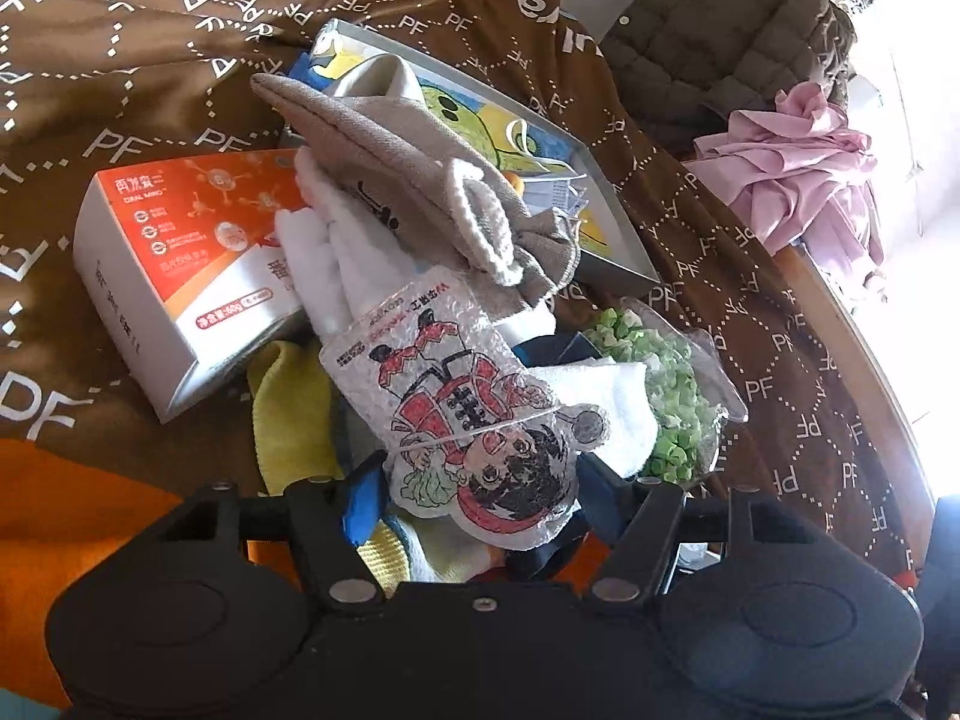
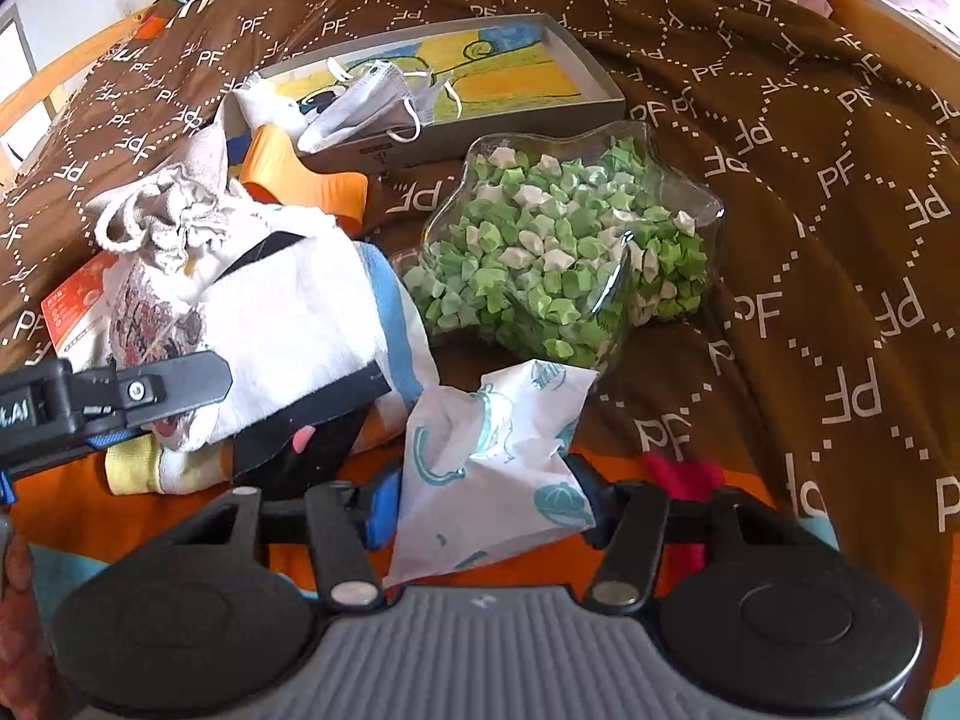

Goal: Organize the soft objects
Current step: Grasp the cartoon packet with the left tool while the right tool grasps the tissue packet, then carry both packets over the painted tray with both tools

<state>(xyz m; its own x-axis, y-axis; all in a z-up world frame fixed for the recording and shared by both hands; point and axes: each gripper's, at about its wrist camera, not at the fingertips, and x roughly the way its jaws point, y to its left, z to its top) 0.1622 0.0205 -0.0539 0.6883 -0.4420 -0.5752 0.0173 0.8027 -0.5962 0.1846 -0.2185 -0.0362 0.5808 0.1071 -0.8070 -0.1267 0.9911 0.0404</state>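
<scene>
My left gripper (image 1: pixel 474 498) is shut on a flat squishy cartoon figure (image 1: pixel 456 396), a boy in a red coat, held over a pile of soft things: a grey knit drawstring pouch (image 1: pixel 420 180), white cloth (image 1: pixel 336 252), a yellow cloth (image 1: pixel 282 420). My right gripper (image 2: pixel 486 498) is shut on a white tissue pack with teal prints (image 2: pixel 492 468). In the right wrist view the left gripper's fingers (image 2: pixel 180 384) reach in from the left over the pile of white towel (image 2: pixel 288 324) and pouch (image 2: pixel 162 216).
A shallow grey box lid (image 2: pixel 594 90) with face masks (image 2: pixel 366 102) lies on the brown PF-print blanket (image 2: pixel 810 180). A clear star-shaped jar of green paper stars (image 2: pixel 558 246) sits beside it. An orange-and-white carton (image 1: pixel 180 276) lies left. A pink garment (image 1: pixel 798 174) and padded jacket (image 1: pixel 708 42) lie far right.
</scene>
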